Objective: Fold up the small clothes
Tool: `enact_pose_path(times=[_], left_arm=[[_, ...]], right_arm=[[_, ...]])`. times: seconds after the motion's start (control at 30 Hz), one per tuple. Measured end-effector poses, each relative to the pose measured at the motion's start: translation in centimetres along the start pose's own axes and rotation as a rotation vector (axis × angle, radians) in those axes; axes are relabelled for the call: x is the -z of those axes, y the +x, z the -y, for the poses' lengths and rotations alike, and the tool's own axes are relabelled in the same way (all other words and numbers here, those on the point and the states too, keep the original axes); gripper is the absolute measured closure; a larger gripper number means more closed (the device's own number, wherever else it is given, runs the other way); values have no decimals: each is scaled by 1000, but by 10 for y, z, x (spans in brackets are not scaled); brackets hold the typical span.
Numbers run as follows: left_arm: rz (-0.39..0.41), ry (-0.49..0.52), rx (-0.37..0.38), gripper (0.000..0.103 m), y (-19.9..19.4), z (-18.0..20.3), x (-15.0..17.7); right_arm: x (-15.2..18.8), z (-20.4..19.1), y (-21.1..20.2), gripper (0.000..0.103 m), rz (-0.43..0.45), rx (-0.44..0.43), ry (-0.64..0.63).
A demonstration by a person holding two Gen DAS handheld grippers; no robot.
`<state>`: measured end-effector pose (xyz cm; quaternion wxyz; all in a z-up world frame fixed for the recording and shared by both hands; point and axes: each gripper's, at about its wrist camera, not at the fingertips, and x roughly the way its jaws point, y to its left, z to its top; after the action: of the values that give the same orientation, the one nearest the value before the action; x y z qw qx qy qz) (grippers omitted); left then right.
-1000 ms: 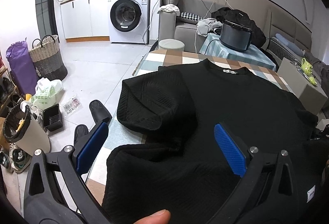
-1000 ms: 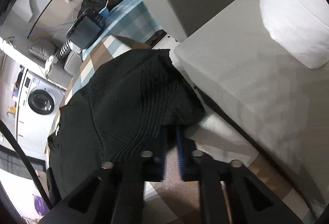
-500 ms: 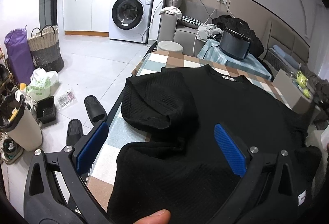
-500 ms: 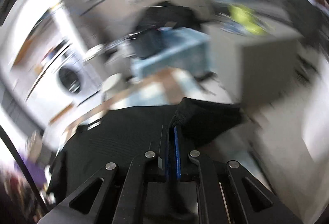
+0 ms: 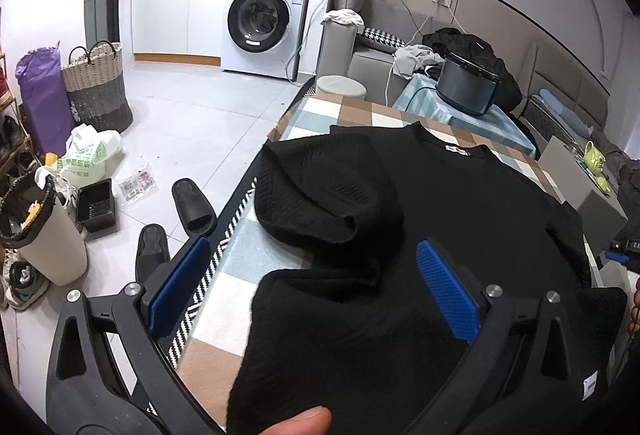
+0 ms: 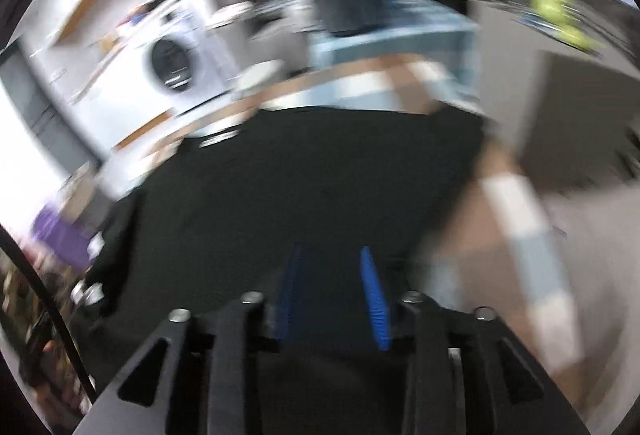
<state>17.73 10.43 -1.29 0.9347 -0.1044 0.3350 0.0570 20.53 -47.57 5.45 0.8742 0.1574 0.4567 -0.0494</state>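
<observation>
My right gripper (image 6: 332, 299) has just let go: a sec ago its blue pads were pinched shut on the right sleeve of the black ribbed knit top (image 5: 460, 219), half a sec ago still pinched while I carried the sleeve inward, and now the jaws have just been opening, standing part-way apart w/ nothing clearly caught between the pads. The right wrist view is heavily smeared, so I can't tell if any cloth brushes a pad, but the gap looks free and dark fabric lies under and ahead of it. In that view the top's right edge now runs as a straighter line beside the checked beige, white and pale-blue tablecloth (image 6: 516, 211), where before the sleeve stuck out toward the grey box; so I judge the right sleeve fold is laid down

My left gripper (image 5: 312, 283) is wide open, holding nothing, hovering over the lower left part of the top; it has barely shifted vs a sec ago. The left sleeve (image 5: 320, 195) sits folded in over the body, same as before

The top lies flat, neck away from me, spread on the tablecloth (image 5: 256, 255), hem nearest my grippers

Meaning for the task, as I judge it: both sleeves are in, approx half done; next prob. the hem-to-neck fold. Risk: the released sleeve may slip back out
</observation>
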Motion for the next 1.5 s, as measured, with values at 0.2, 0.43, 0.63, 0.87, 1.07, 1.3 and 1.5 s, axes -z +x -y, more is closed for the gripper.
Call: enact_pose_path(times=[0.2, 0.43, 0.63, 0.87, 1.07, 1.3, 1.5], left_arm=[[-13, 33, 9, 1, 12, 23, -4], [-13, 46, -1, 1, 9, 33, -2], [-24, 12, -21, 1, 12, 18, 1], [-27, -15, -18, 1, 16, 3, 3], [-26, -32, -14, 1, 18, -5, 3], [-28, -26, -19, 1, 18, -8, 3], [-37, -56, -34, 1, 18, -17, 6]], right_arm=[[-13, -16, 12, 59, -55, 31, -95], [-31, -81, 94, 57, -168, 74, -266], [-32, -78, 126, 58, -162, 181, -258], [-41, -50, 66, 97, 83, -9, -84], [-20, -94, 15, 97, 100, -430, -285], [6, -119, 58, 82, -88, -230, -402], [22, -106, 71, 80, -153, -261, -313]])
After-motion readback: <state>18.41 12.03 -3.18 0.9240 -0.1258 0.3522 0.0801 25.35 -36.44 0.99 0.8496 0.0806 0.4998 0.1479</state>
